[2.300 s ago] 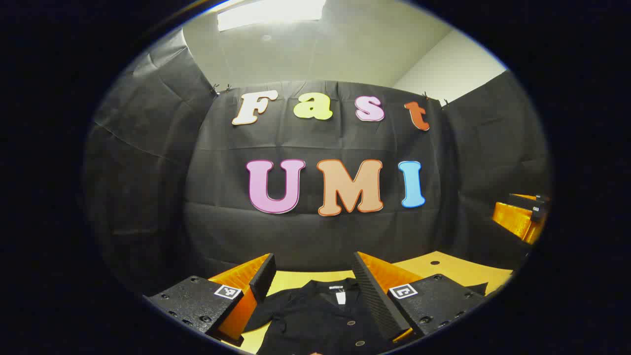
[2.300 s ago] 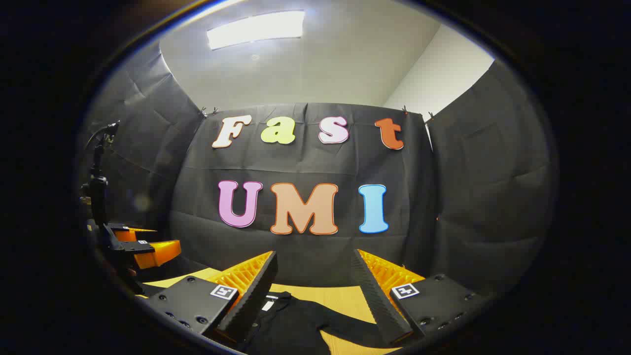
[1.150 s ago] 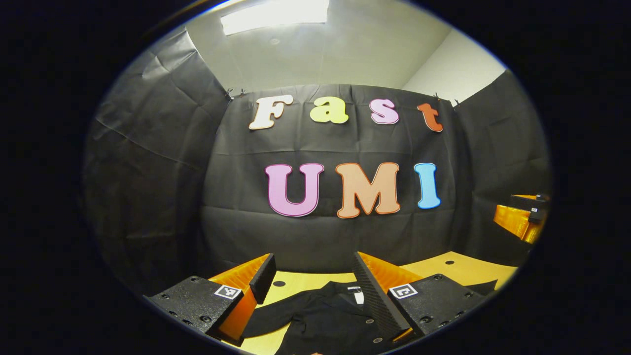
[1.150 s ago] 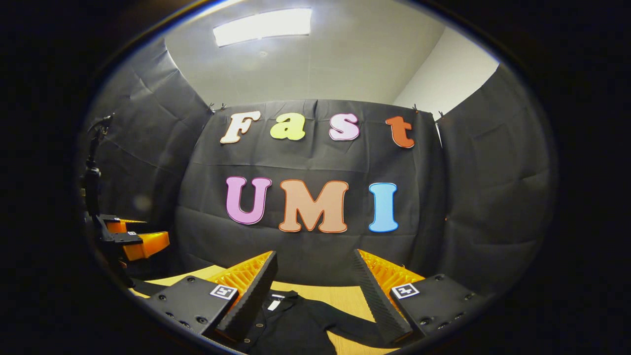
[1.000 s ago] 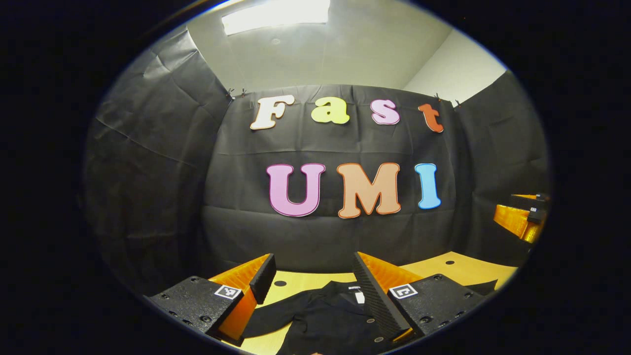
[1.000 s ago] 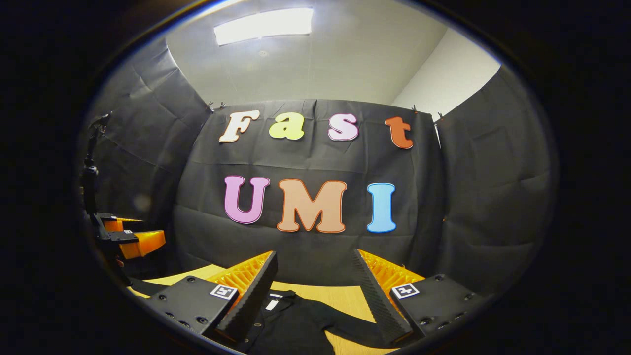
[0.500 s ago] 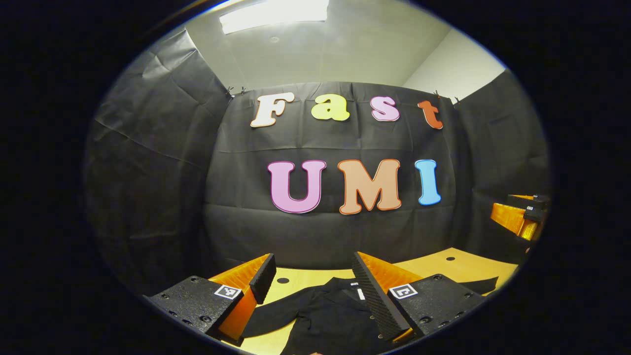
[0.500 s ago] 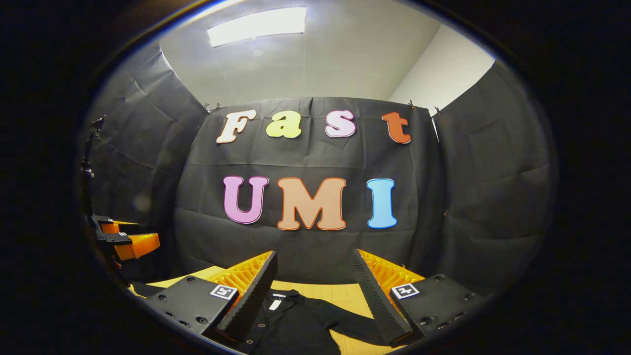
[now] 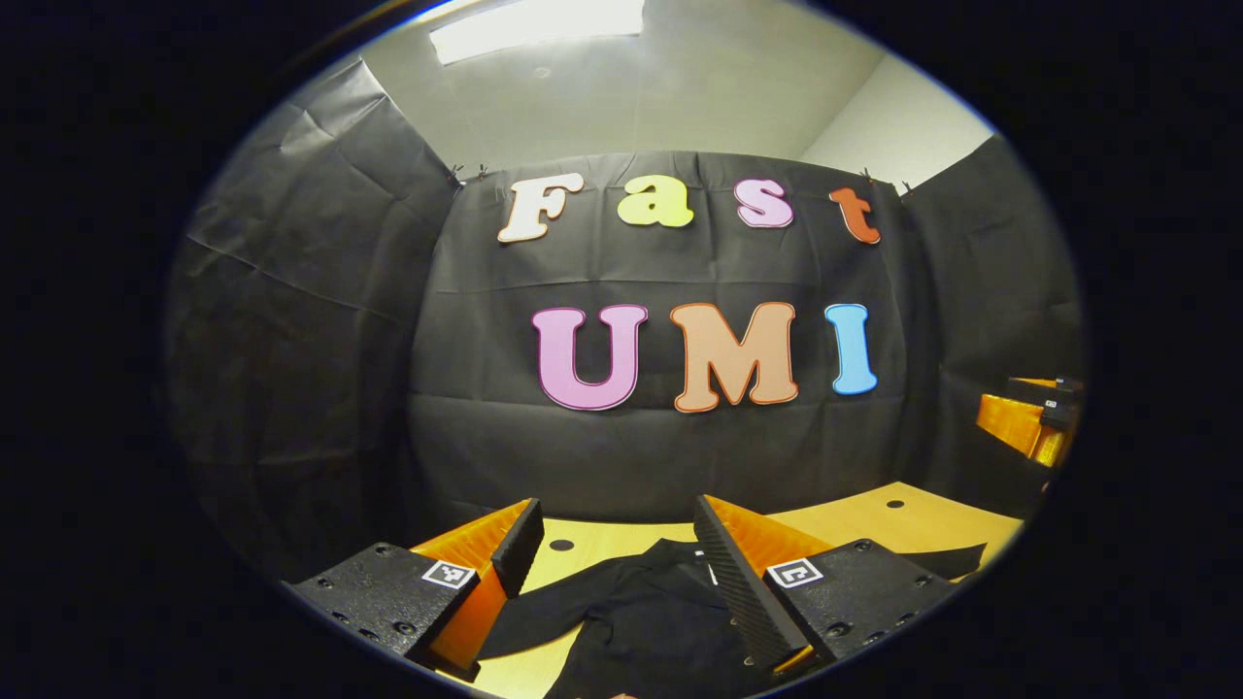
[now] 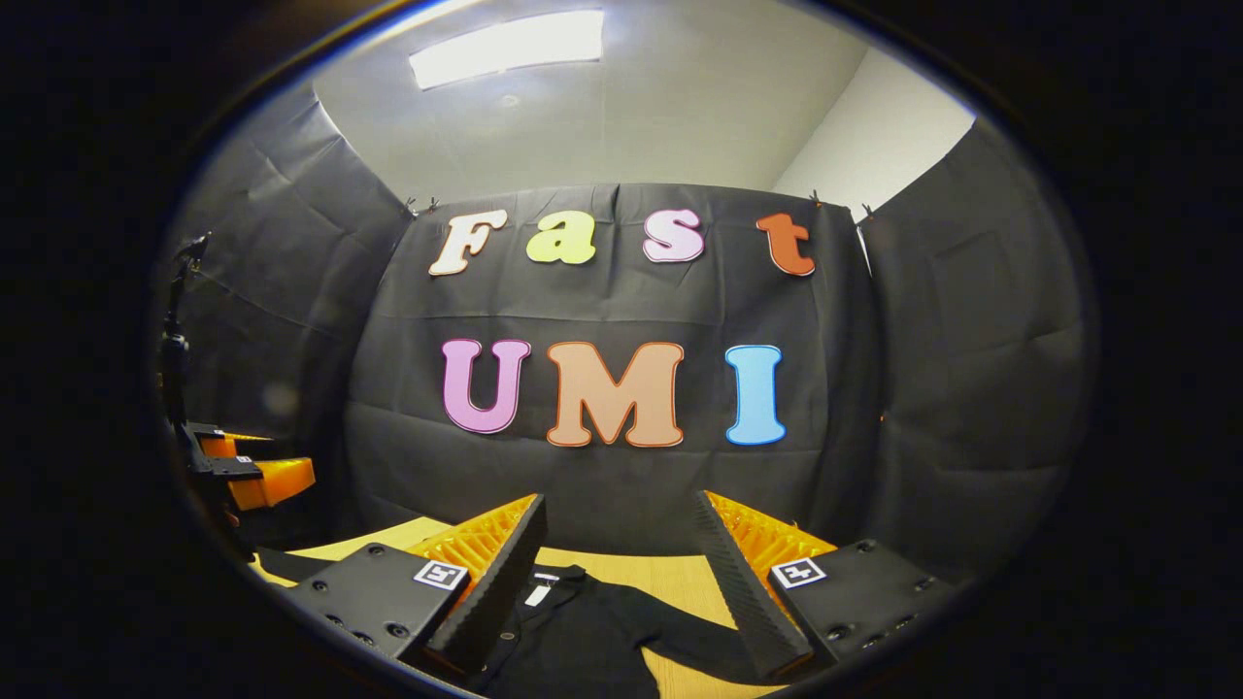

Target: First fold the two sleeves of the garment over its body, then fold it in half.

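Observation:
A black buttoned garment [image 9: 641, 621] lies flat on the wooden table [image 9: 855, 519], collar toward the back wall. One sleeve [image 9: 544, 612] stretches out to its left, and the other sleeve's end [image 9: 947, 560] shows at the right. My left gripper [image 9: 612, 534] hovers open above the collar area, holding nothing. In the right gripper view the same garment [image 10: 583, 631] lies below my open right gripper [image 10: 621, 529], with a sleeve [image 10: 699, 636] running right between its fingers. The other gripper [image 10: 257, 476] shows at the far left there, and at the far right [image 9: 1029, 422] in the left gripper view.
Black cloth walls close the booth on three sides just behind the table's far edge. Small dark holes [image 9: 561, 545] dot the tabletop. A stand with a cable [image 10: 180, 330] rises at the left of the right gripper view.
Both views have tilted slightly downward, so more tabletop and garment show. The left gripper has drifted left relative to the collar. Both grippers stay open; the garment has not moved.

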